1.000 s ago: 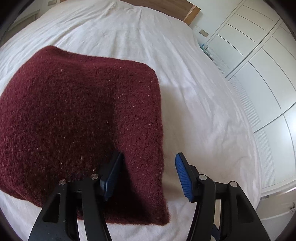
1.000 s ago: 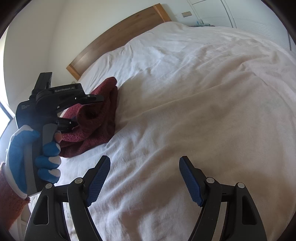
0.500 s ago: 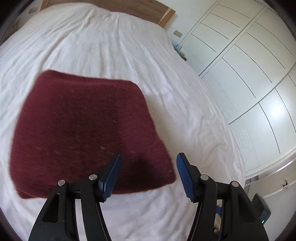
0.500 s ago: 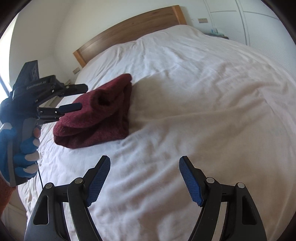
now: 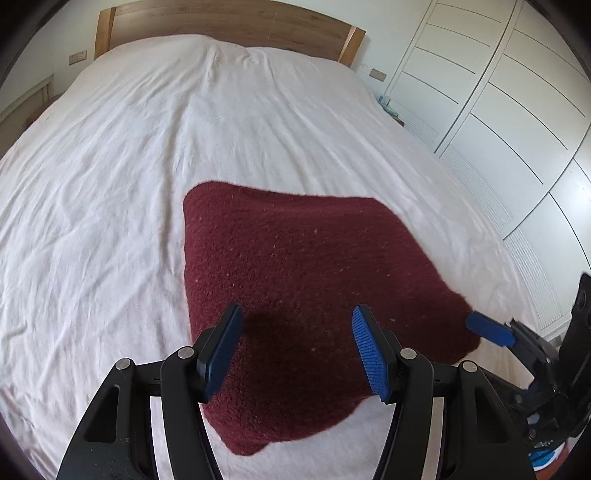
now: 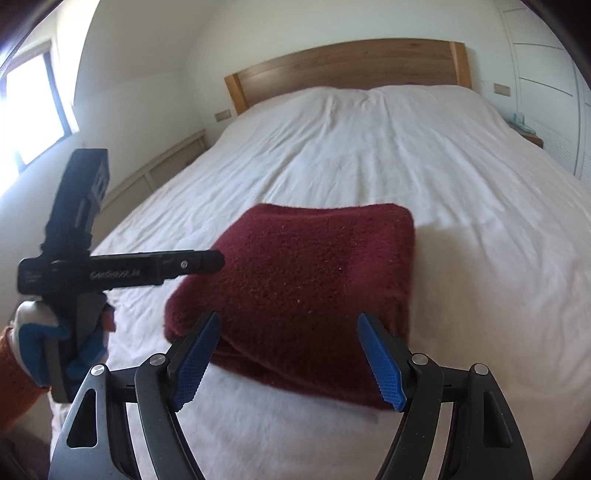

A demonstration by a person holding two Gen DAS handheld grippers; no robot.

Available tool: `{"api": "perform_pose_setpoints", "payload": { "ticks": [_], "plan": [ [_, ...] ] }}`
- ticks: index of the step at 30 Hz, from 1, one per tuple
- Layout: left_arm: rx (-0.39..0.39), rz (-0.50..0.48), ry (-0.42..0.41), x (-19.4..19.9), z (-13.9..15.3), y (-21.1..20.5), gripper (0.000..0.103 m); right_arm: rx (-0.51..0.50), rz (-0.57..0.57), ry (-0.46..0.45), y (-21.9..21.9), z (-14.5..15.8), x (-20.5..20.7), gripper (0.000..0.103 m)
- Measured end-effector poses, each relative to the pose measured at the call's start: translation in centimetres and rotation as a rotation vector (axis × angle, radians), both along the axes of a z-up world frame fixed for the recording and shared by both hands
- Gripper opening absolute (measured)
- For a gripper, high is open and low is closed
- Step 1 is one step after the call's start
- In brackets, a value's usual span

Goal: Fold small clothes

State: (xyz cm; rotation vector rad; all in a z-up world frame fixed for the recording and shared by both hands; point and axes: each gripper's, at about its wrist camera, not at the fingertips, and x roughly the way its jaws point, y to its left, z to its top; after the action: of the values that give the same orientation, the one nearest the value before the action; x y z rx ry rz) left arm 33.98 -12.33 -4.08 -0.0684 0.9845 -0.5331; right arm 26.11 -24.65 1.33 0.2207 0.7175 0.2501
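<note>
A dark red knitted garment lies folded in a thick rectangle on the white bed; the right wrist view shows the same garment near the foot of the bed. My left gripper hovers above its near edge, open, nothing between the blue pads. My right gripper also stands open above the garment's near edge, empty. One blue pad of the right gripper shows at the garment's right corner. The left gripper, held by a gloved hand, shows at the left.
A wooden headboard stands at the far end of the bed. White wardrobe doors line the right side. A small bedside table sits by the far right corner. A window and low shelf are on the left.
Both grippers have pulled back and risen off the garment. The left view has swung so the garment now sits centre-right; the right view has turned to face it squarely.
</note>
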Motion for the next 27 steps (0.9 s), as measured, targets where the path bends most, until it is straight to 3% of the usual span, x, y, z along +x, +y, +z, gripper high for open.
{"api": "perform_pose_setpoints", "payload": {
  "ticks": [7, 13, 18, 24, 27],
  "plan": [
    [0.08, -0.101, -0.027, -2.8, -3.3, -2.3, 0.056, -0.161, 0.014, 0.105, -1.2, -5.1, 4.2, 0.068],
    [0.037, -0.094, -0.018, -4.8, -4.9, -2.7, 0.056, -0.188, 0.062, 0.092, -3.2, -6.6, 4.6, 0.068],
    [0.081, -0.106, -0.038, -6.5, -5.6, -3.9, 0.057, -0.202, 0.076, 0.091, -4.1, -8.2, 3.9, 0.068],
    [0.188, -0.134, -0.067, -5.2, -6.5, -6.9, 0.084, -0.198, 0.054, 0.117, -4.3, -8.7, 4.5, 0.068],
    [0.209, -0.181, -0.076, -5.6, -5.4, -7.0, 0.085, -0.217, 0.053, 0.136, -4.1, -8.2, 4.3, 0.068]
  ]
}}
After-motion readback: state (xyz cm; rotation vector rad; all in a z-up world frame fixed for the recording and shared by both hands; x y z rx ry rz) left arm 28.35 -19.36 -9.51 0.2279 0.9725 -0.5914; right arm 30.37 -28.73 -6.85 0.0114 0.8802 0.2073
